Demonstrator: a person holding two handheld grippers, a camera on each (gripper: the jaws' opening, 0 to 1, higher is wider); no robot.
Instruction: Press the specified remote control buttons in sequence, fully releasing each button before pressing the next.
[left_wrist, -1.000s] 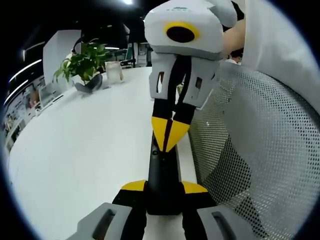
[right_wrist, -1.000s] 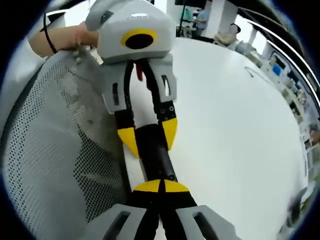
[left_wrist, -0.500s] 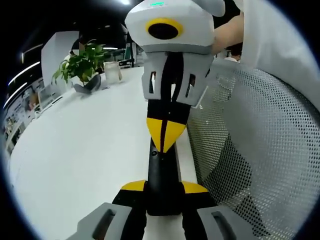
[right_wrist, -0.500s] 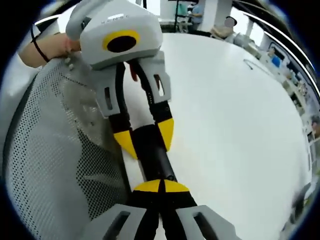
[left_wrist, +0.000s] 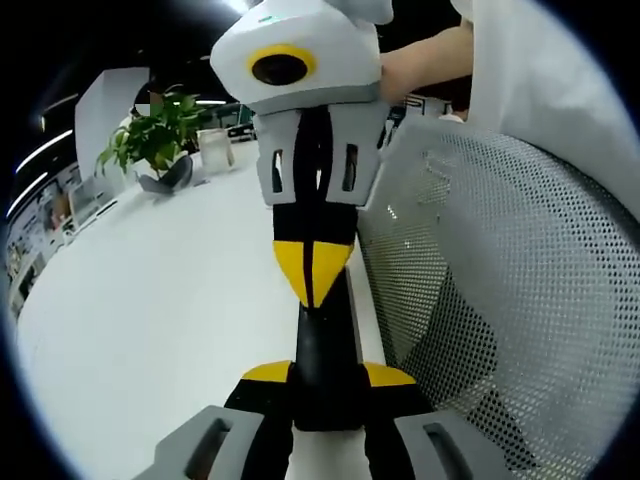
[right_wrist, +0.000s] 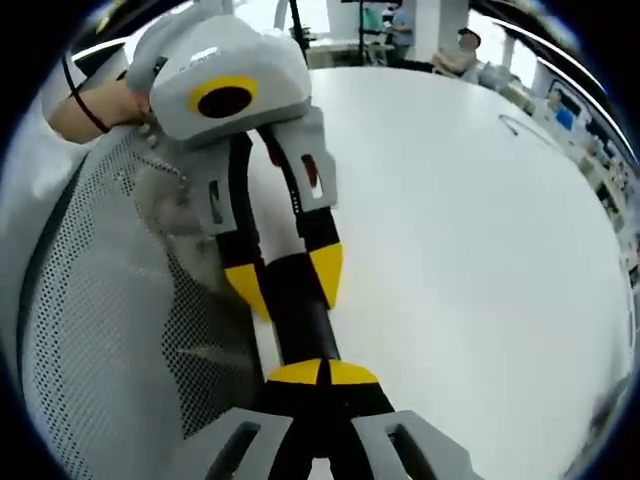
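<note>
The left gripper (left_wrist: 324, 372) gripped the near end of the remote (left_wrist: 325, 350), a long black bar that lay over the edge of the white table (left_wrist: 150, 300). In the left gripper view its yellow-tipped jaws stood one on each side of the bar, pressed against it. The right gripper (left_wrist: 312, 270) came in from the far side, its jaws clenched tip to tip, and the joined yellow tips rested on the remote's top face just beyond the left jaws. Which button lay under them could not be told.

In the right gripper view the same hold showed from the other end: the right gripper (right_wrist: 320, 372) with its tips together on the remote (right_wrist: 298, 315), and the left gripper (right_wrist: 285, 280) astride the far part of the bar.

A mesh chair back (left_wrist: 500, 300) stood just right of the remote. A potted plant (left_wrist: 150, 140) and a clear cup (left_wrist: 213, 148) sat at the far left of the table.
</note>
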